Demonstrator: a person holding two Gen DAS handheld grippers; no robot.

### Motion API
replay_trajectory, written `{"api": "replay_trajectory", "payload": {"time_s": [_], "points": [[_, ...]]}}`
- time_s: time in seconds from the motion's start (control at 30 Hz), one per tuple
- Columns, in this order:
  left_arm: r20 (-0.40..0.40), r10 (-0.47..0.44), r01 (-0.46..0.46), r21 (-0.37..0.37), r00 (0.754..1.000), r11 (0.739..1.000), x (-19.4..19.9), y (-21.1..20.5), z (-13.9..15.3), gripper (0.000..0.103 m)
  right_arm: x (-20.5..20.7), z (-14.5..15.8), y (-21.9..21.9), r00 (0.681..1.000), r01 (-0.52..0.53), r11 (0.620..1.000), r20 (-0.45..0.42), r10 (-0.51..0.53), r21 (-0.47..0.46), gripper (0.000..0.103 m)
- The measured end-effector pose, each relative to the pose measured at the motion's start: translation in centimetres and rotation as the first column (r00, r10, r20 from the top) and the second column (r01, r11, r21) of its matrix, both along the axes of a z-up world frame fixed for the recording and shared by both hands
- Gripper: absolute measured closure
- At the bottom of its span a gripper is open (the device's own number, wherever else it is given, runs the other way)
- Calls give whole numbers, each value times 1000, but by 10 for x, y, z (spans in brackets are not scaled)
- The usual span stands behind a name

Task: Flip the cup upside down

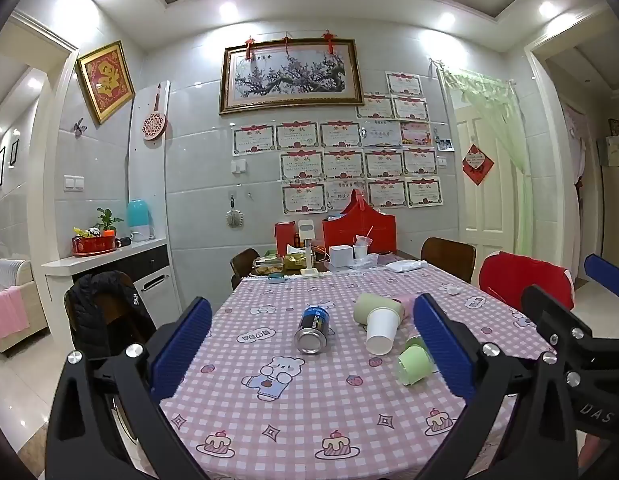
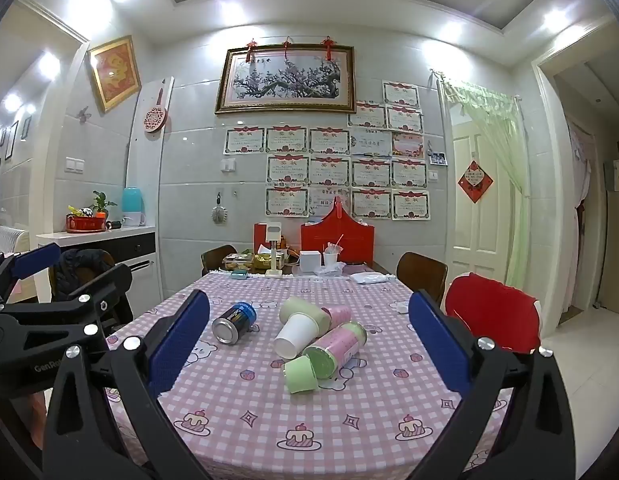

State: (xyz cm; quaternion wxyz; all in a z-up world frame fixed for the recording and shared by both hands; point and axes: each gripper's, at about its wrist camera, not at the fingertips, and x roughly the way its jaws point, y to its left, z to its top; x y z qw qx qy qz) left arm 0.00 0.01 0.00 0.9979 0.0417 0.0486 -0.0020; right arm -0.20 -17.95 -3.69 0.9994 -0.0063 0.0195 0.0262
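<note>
Jaws spread wide on both the left gripper [image 1: 313,344] and right gripper [image 2: 307,340], gripping nothing, held above the near part of the tabletop [image 2: 245,408]. White cup [image 2: 294,334] on its side mid-table, ahead between the jaws, apart from them. Long axis runs diagonal; its closed end faces the cameras, and its far end is tucked into a green cup [image 2: 303,313]. Blue can [image 2: 234,322] to its left; pink-green tumbler [image 2: 336,348] touching its right. Bare cloth near edge.
</note>
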Motion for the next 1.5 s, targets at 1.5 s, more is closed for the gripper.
{"api": "replay_trajectory", "payload": {"time_s": [1.5], "points": [[-1,4,-4,-3,1000,1000,-1,3,-5,4,0,0,0,1000,2,1000,-12,-2,6,7]]}}
